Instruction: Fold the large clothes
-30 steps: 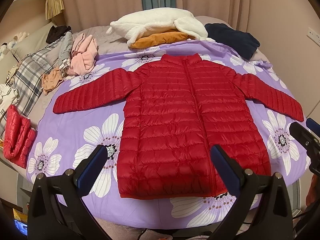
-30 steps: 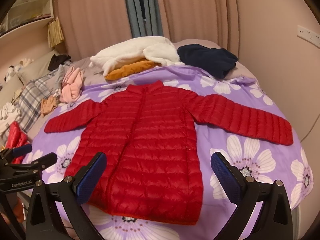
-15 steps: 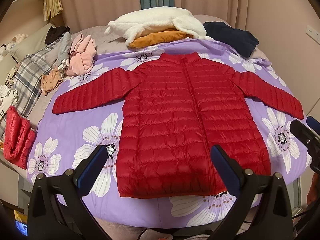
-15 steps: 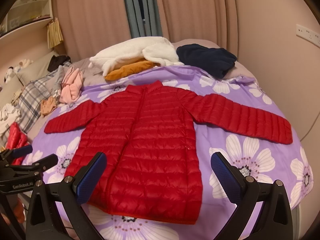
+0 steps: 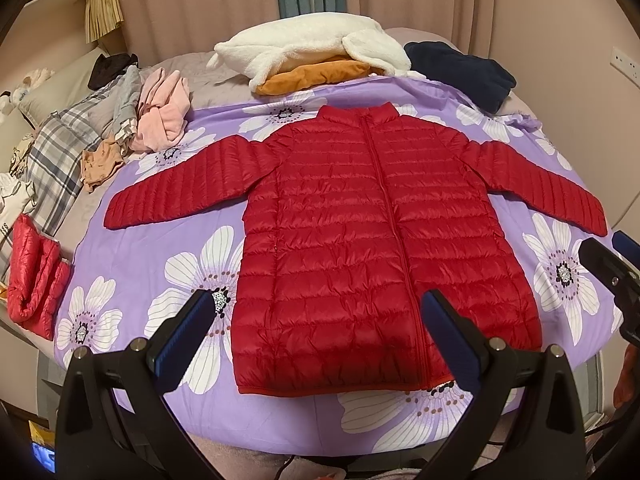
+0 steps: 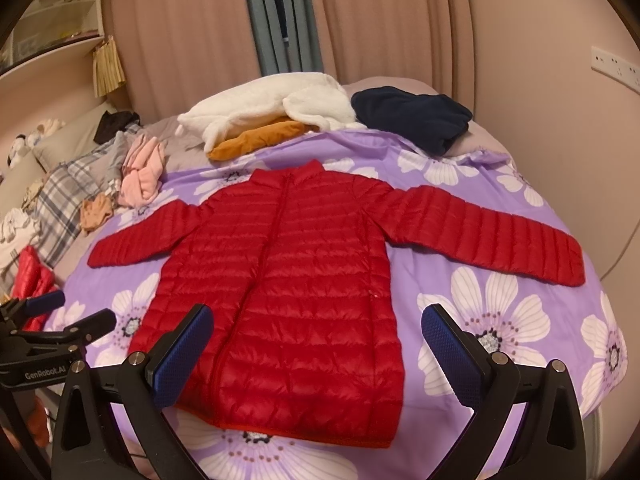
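A red quilted puffer jacket (image 5: 360,232) (image 6: 288,288) lies flat and zipped on a purple flowered sheet (image 5: 160,248) (image 6: 480,320), both sleeves spread out sideways, hem toward me. My left gripper (image 5: 320,316) hovers open above the hem, holding nothing. My right gripper (image 6: 316,332) is open too, above the hem's right part, with nothing between its blue pads. Each gripper shows at the edge of the other's view: the right gripper (image 5: 612,268), the left gripper (image 6: 60,320).
At the bed's far side lie a white fleece (image 5: 312,48) over an orange garment (image 5: 316,76) and a navy garment (image 5: 460,72). Pink clothes (image 5: 164,116), plaid fabric (image 5: 60,148) and a folded red jacket (image 5: 32,276) are at the left. A wall stands close on the right.
Both grippers have drifted slightly; the jacket appears a little lower in the views. The jacket itself has not moved and both grippers stay open.
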Available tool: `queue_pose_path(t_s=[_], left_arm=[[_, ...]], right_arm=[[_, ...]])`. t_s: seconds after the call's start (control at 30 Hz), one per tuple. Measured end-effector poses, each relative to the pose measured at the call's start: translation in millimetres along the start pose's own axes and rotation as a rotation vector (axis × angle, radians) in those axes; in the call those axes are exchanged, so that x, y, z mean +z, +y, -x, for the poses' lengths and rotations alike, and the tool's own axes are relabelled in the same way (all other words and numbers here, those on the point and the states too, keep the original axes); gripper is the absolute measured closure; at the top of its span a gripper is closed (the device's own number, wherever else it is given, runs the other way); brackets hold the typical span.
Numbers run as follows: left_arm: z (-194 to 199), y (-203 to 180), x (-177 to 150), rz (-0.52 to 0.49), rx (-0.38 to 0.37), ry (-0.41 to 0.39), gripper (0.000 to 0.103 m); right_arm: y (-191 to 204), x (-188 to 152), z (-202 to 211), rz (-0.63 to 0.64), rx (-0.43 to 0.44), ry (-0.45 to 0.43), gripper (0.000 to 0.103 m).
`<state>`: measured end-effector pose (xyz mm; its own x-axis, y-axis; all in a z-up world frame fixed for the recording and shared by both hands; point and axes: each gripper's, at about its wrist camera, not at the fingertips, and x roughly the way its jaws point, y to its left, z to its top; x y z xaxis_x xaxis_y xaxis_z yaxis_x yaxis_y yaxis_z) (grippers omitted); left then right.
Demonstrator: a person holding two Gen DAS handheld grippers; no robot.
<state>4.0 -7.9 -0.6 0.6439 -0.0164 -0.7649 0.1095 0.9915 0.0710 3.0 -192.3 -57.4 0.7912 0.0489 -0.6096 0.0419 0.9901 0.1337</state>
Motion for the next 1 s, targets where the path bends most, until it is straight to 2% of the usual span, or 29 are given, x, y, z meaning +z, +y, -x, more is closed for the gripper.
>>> queue_pose_path(t_s=[0.5,0.77,0.87,1.0], left_arm=[[-0.3,-1.7,0.6,0.010,-0.010,-0.002,0.000],[-19.4,1.7,3.9,0.063,-0.041,0.036,0.000],[-31.9,1.7,2.9,0.075,-0.084,0.075,0.000],[-47.6,1.9,3.7,0.128,-0.246,0.133,0.000]], right_arm=[[-3.3,-1.0,1.0,-0.006,0.001,-0.004,0.000],[-27.1,-4.5,-9.0,-0.087,0.013,0.030,0.000],[-42.0,-6.6,-15.6,-0.144,0.026,0.042,0.000],[-78.1,-11.3,-27.4,-0.284,0.077,0.054,0.000]])
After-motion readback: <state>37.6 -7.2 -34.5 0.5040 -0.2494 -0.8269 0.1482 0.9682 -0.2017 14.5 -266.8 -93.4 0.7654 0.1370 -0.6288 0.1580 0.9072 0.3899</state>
